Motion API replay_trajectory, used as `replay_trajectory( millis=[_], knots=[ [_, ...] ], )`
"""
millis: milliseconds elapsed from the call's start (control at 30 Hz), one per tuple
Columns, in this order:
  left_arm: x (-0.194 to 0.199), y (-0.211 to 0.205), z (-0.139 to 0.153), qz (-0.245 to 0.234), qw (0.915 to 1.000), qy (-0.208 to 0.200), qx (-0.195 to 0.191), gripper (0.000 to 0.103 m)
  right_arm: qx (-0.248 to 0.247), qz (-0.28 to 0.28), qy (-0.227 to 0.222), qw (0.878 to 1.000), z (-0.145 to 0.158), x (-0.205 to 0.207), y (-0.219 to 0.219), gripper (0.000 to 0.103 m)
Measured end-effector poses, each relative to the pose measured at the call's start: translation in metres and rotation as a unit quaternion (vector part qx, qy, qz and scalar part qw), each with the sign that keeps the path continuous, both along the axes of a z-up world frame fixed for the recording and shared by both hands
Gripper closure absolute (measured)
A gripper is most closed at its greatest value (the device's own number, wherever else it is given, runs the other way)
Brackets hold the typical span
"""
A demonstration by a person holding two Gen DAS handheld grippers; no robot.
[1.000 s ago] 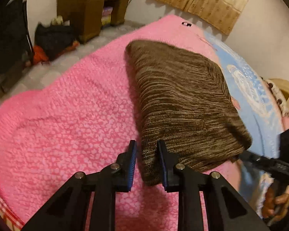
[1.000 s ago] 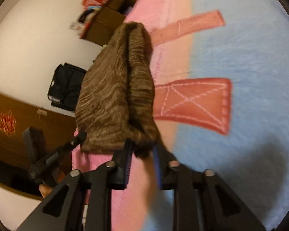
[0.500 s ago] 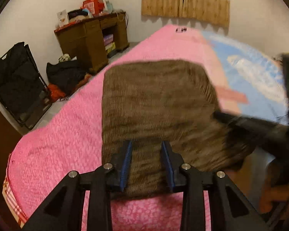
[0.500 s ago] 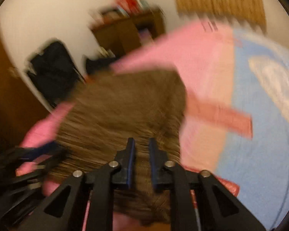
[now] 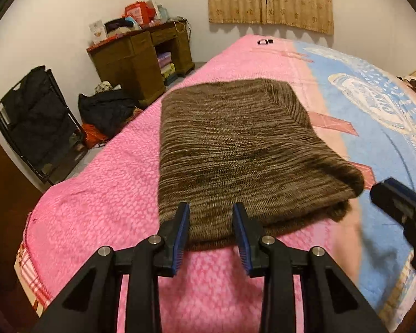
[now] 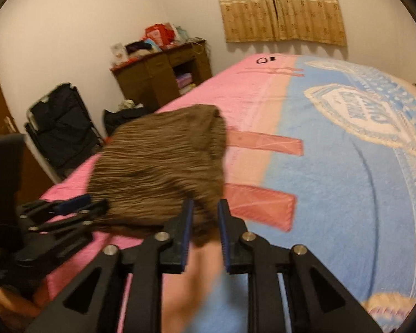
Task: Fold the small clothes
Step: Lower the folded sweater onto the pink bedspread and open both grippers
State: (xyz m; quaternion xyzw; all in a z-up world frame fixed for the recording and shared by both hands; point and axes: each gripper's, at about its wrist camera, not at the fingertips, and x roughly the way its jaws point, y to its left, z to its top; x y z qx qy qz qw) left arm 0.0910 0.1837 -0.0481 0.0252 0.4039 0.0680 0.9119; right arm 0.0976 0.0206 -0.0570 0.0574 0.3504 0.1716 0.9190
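The brown knit (image 5: 235,149) lies folded flat on the bed (image 5: 102,211), square on the pink side of the blanket, its right edge just reaching the blue part (image 5: 380,138). That knit is our landmark.

Left tool (image 5: 211,233) sits at the knit's near edge, toward its left corner. Its jaws have just been opening, and now they stand apart with a clear gap; the knit's hem shows between the blue pads (image 5: 180,236), but the pads don't press on it. Nothing gripped there.

Right tool (image 6: 205,227) is at the knit's near right corner. Its jaws have just been opening too, parted by a narrower gap. The picture is blurred here, yet the corner of the knit (image 6: 158,166) shows in the gap without being pinched. No hold on that side either.

From the right wrist, the left tool (image 6: 69,208) appears low and left of the knit, touching or just short of its edge; blur hides which.

Beyond the knit, far left, stands a wooden desk (image 5: 141,58) piled with clutter, and a curtain (image 5: 269,0) hangs on the wall behind.
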Motion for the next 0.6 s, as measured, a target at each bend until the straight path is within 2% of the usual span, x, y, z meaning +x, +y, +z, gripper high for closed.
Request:
replay_trajectory(
  millis=[33, 67, 100, 200, 367, 500, 567, 600],
  knots=[
    [-0.005, -0.001, 0.002, 0.002, 1.0, -0.006, 0.0, 0.058, 0.017, 0.0, 0.004, 1.0, 0.003, -0.007, 0.0, 0.06],
    [-0.01, -0.002, 0.005, 0.005, 0.9999, -0.013, -0.001, 0.044, 0.024, -0.003, 0.006, 1.0, 0.005, -0.017, -0.001, 0.048],
    [-0.016, -0.003, 0.008, 0.009, 0.9997, -0.021, -0.004, 0.038, 0.03, -0.005, 0.004, 1.0, 0.008, -0.024, 0.0, 0.045],
    [-0.033, -0.003, 0.013, 0.019, 0.9991, -0.034, -0.016, 0.036, 0.022, -0.011, -0.004, 1.0, 0.015, -0.036, 0.009, 0.042],
    [-0.055, -0.001, 0.02, 0.032, 0.9987, -0.032, -0.022, 0.035, 0.008, -0.031, -0.018, 0.999, 0.026, -0.058, 0.01, 0.025],
    [-0.074, 0.0, 0.036, 0.033, 0.9972, -0.058, -0.032, 0.035, 0.004, -0.043, -0.049, 0.998, 0.043, -0.075, 0.011, 0.019],
    [-0.083, -0.001, 0.042, 0.032, 0.9963, -0.069, -0.042, 0.035, -0.006, -0.054, -0.069, 0.996, 0.053, -0.084, 0.012, 0.011],
    [-0.088, -0.003, 0.044, 0.029, 0.996, -0.072, -0.045, 0.035, -0.014, -0.065, -0.082, 0.994, 0.057, -0.089, 0.013, 0.01]
  ],
)
